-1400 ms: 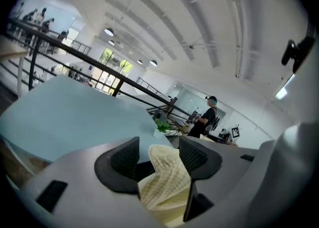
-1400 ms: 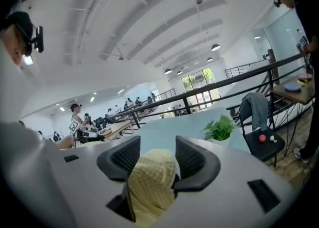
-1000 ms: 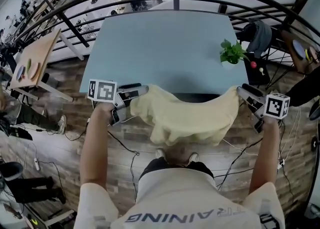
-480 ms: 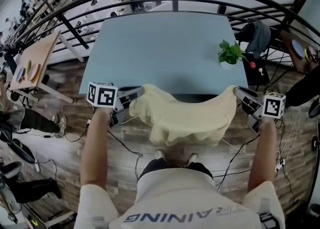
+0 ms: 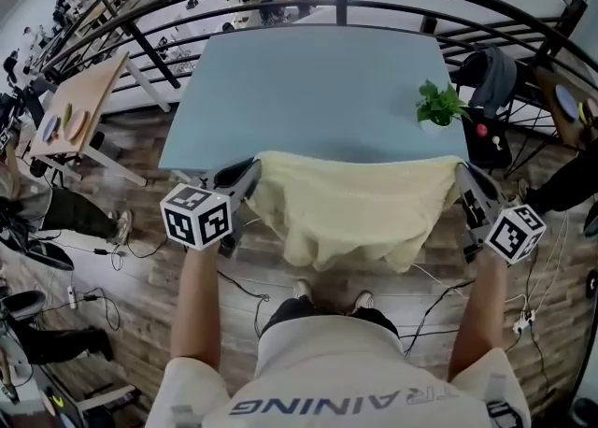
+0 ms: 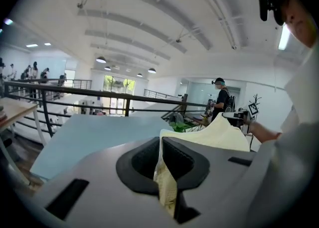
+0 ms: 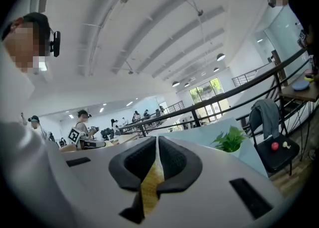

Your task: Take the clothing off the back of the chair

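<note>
Pale yellow cloth garment [image 5: 350,206], clamped both ends
Left gripper [image 5: 252,171] grips 9 o'clock, right gripper [image 5: 461,172] 3 o'clock; white shirt [image 5: 346,365] says "RAINING".

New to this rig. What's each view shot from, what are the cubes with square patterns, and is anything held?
There is no robot here. A person holds a two-jaw gripper in each hand. The head view looks down from a camera on the person's head. The other two views each ride on a gripper and look along its jaws. The patterned cubes are parts of the grippers. The left gripper and right gripper are each shut on one end of a pale yellow garment. The garment is stretched between them at the near edge of a light blue table. A small potted plant stands on the table. No chair back shows under the cloth.
</note>
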A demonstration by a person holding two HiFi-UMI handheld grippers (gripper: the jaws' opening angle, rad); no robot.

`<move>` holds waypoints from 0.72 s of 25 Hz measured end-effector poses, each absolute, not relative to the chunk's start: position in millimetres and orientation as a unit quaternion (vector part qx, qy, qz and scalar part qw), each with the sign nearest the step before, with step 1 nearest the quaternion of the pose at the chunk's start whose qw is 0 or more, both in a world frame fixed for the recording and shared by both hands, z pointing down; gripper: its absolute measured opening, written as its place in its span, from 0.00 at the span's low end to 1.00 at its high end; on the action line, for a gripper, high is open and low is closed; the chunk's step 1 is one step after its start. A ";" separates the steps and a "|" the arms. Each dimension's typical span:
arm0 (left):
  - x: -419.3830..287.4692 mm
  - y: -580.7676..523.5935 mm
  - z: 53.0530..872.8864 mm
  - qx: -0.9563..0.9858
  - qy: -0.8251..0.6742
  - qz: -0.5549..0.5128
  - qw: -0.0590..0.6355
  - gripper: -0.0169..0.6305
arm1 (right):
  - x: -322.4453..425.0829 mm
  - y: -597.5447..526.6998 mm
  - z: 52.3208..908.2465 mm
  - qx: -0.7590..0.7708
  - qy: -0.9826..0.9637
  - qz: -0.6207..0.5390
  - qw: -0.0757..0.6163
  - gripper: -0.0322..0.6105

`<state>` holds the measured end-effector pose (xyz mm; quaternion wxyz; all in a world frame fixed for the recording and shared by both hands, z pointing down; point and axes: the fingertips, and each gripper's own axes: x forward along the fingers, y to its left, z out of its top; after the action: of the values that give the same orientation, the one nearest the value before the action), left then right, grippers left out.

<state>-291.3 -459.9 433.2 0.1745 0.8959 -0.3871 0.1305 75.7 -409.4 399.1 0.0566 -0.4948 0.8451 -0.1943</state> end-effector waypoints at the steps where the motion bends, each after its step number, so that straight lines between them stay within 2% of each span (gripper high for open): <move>1: -293.4 -453.8 425.2 0.894 -0.399 0.117 0.168 0.10 | 76.3 -405.5 391.6 -0.497 0.845 -0.186 0.068 0.11; 8: -297.3 -393.8 380.7 0.867 -0.484 0.038 0.112 0.10 | 85.8 -374.7 357.0 -0.525 0.838 -0.106 0.110 0.10; 12: -301.5 -356.4 375.6 0.835 -0.545 0.013 0.079 0.10 | 79.2 -356.9 356.8 -0.480 0.859 -0.114 0.141 0.10; 18: -290.6 -314.8 378.3 0.818 -0.569 0.010 0.079 0.10 | 88.8 -329.4 364.6 -0.445 0.870 -0.138 0.161 0.10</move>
<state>-290.6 -314.8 378.3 0.0795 0.8185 -0.5689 0.0098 88.8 -329.4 364.6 0.1605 -0.4448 0.8702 -0.1380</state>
